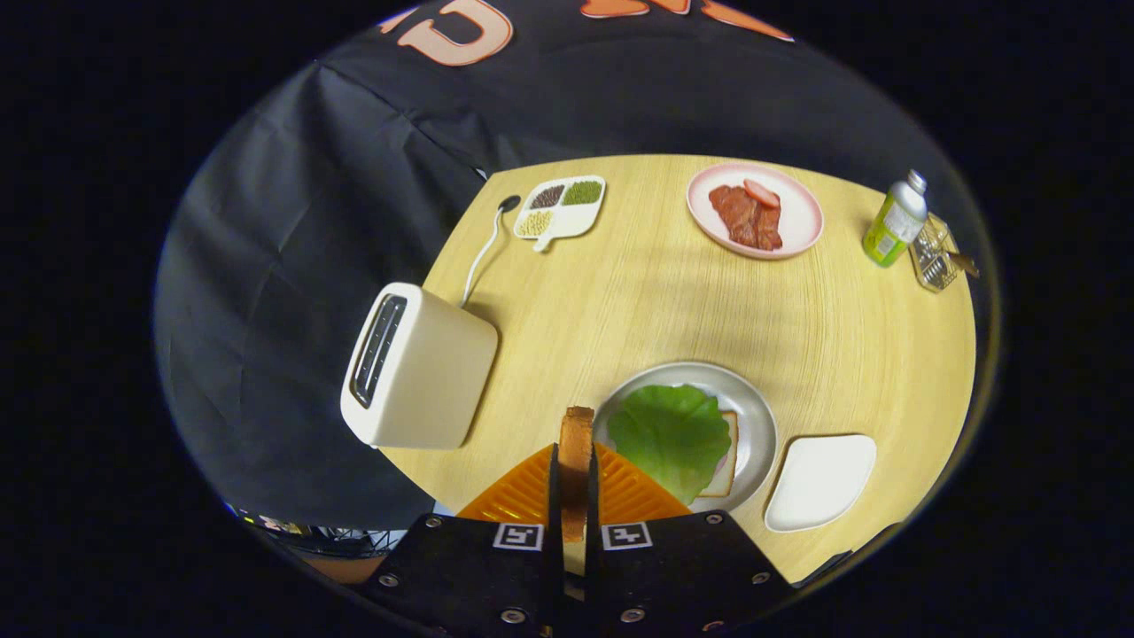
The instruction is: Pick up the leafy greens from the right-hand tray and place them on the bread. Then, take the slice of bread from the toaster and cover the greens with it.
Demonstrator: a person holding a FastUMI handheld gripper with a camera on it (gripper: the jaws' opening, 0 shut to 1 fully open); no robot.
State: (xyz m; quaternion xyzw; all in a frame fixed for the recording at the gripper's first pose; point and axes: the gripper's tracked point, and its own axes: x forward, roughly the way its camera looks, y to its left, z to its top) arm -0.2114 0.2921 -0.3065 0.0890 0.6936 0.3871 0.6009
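Now the fingers (575, 496) pinch a bread slice (576, 461) upright, edge-on.
Just ahead and right, the lettuce leaf (671, 434) lies on bread on the grey plate (757, 416) — toaster (416, 368) left, white tray (821, 481) right, on the tabletop (638, 301).

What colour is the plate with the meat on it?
Pink. The plate shows best in the gripper view, far beyond the fingers, which are shut on a bread slice.
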